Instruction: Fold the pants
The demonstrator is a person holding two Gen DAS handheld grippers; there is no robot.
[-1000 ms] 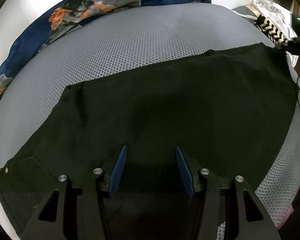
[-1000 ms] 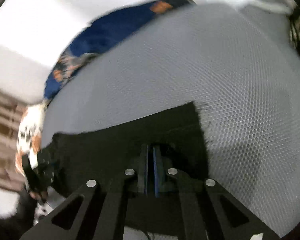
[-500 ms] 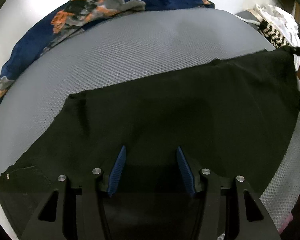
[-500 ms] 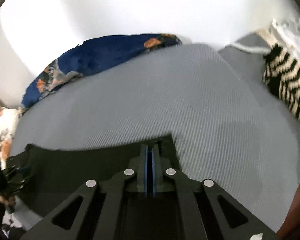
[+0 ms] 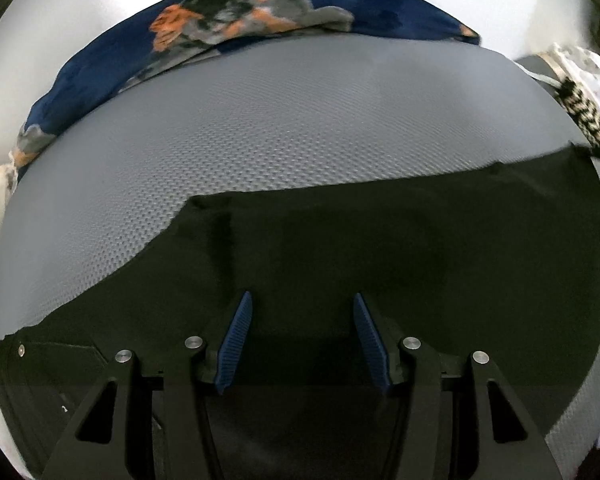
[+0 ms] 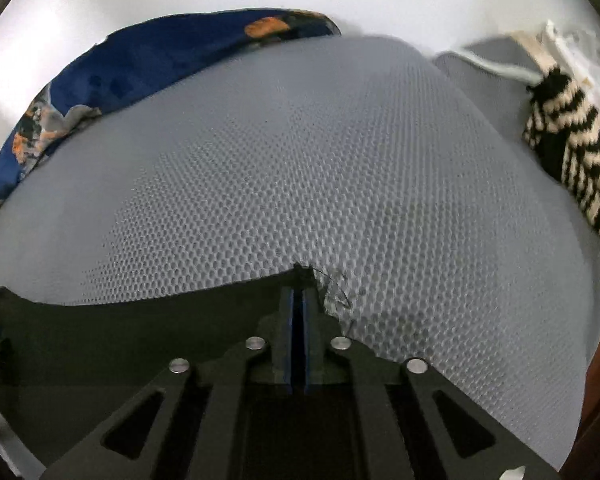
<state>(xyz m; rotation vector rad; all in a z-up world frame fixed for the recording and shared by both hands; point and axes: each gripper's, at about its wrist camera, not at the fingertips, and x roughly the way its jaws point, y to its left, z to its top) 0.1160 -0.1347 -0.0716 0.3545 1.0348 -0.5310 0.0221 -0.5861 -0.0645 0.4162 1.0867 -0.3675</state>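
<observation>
Black pants lie spread on a grey mesh mattress, the waist with its metal rivet at the lower left. My left gripper hovers open over the middle of the cloth, nothing between its blue pads. In the right wrist view the pants end in a frayed corner just ahead of my right gripper. Its jaws are opening: a narrow slit shows between the pads, with the corner lying on the mattress at their tips.
A dark blue flowered blanket is bunched along the far edge against a white wall. A black-and-cream zigzag knit lies at the right, beside white cloth. Bare mattress stretches beyond the pants.
The right gripper has sunk to the mattress with the pants corner, and the slit between its pads has widened. The left gripper has shifted a little across the pants, still open.
</observation>
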